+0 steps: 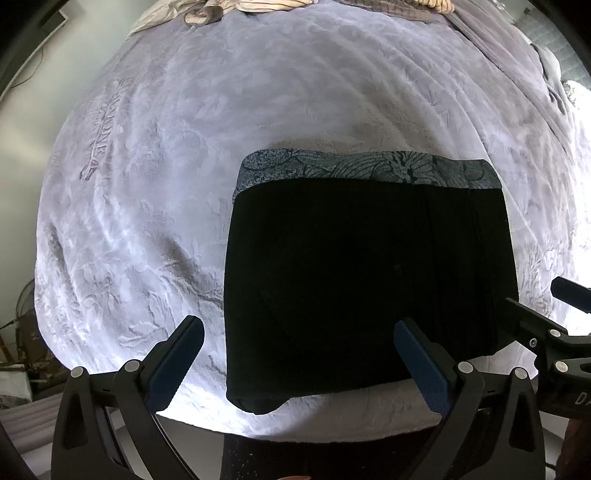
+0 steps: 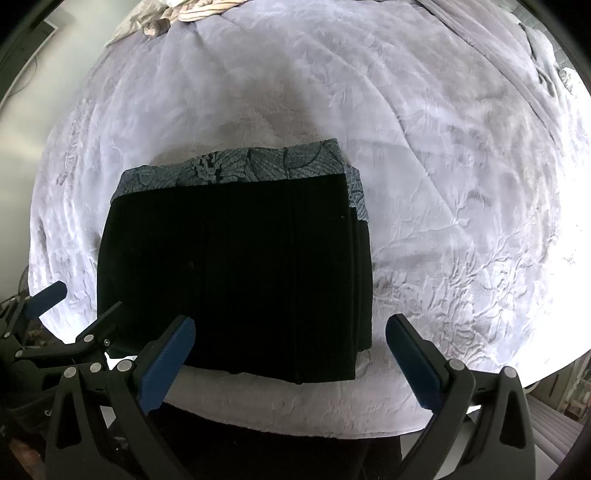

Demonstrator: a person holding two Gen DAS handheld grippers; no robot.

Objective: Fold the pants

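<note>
The black pants (image 1: 365,280) lie folded into a compact rectangle near the front edge of the bed, with a blue-grey leaf-patterned band (image 1: 369,168) along the far side. They also show in the right wrist view (image 2: 236,273). My left gripper (image 1: 299,336) is open and empty, held above the pants' near left corner. My right gripper (image 2: 291,334) is open and empty, held above the pants' near right corner. The right gripper shows at the right edge of the left wrist view (image 1: 546,314). The left gripper shows at the left edge of the right wrist view (image 2: 74,310).
A pale lavender embossed blanket (image 1: 184,184) covers the bed. Crumpled striped and beige clothes (image 1: 229,9) lie at the far edge. A grey folded cover (image 1: 517,66) runs along the far right. A fan (image 1: 26,306) and clutter stand on the floor at the left.
</note>
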